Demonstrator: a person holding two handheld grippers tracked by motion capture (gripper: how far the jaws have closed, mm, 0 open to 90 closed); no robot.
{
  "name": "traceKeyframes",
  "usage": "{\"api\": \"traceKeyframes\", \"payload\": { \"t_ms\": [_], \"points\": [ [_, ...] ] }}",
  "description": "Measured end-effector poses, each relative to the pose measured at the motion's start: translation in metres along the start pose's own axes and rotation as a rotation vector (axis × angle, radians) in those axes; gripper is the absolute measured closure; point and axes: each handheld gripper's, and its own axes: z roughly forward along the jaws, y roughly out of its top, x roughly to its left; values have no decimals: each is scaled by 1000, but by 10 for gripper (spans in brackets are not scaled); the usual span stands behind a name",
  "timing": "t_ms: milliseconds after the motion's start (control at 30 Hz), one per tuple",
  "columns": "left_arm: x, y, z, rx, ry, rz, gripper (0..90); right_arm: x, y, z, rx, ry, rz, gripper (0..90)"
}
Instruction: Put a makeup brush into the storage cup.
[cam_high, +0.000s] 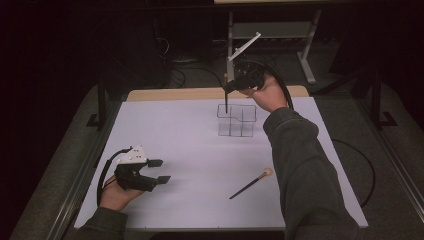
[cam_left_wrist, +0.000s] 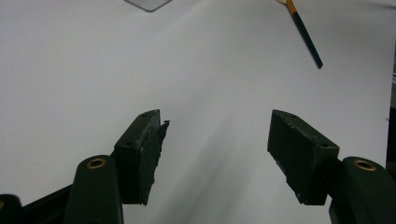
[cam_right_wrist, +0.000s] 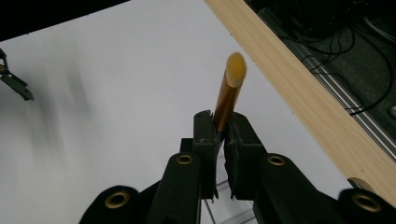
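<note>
High view: right gripper (cam_high: 235, 86) raised in upper centre of frame, clamped on a dark brush (cam_high: 226, 98) held near vertical, handle end pointing down into clear divided organizer (cam_high: 236, 120) at frame centre-top on white mat (cam_high: 165, 130). Handle tip at upper-left compartment, looks just inside or at rim level; cannot tell depth. Right gripper view: jaws pinched nearly together around gold ferrule, bristle tip (cam_right_wrist: 236, 64) sticking up and away past jaws, blurred. Organizer edge faintly visible under jaws at bottom of that frame.

Second brush (cam_high: 251, 183) lying flat on mat, lower right of centre in high view, long axis diagonal, bristle head toward upper right, handle tip toward lower left. Left gripper (cam_high: 159, 170) resting low at lower left of frame, jaws spread wide, nothing between them. Left gripper view: fingers (cam_left_wrist: 140, 156) apart over bare mat, same loose brush (cam_left_wrist: 306, 35) at upper right of frame, well apart from jaws, a corner of organizer (cam_left_wrist: 148, 4) at top edge.

Likely job: brushes into organizer. Key relation: held brush axis upright, directly over compartment, so straight down and release. Loose brush to right of left gripper, handle tip end nearer to it; right forearm above it, right gripper busy.
</note>
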Motion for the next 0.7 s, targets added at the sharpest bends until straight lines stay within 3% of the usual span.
{"api": "traceKeyframes", "payload": {
  "t_ms": [700],
  "points": [
    [1, -1, -2, 6, 3, 9, 346, -5, -5, 13, 5, -9, 21, 825]
  ]
}}
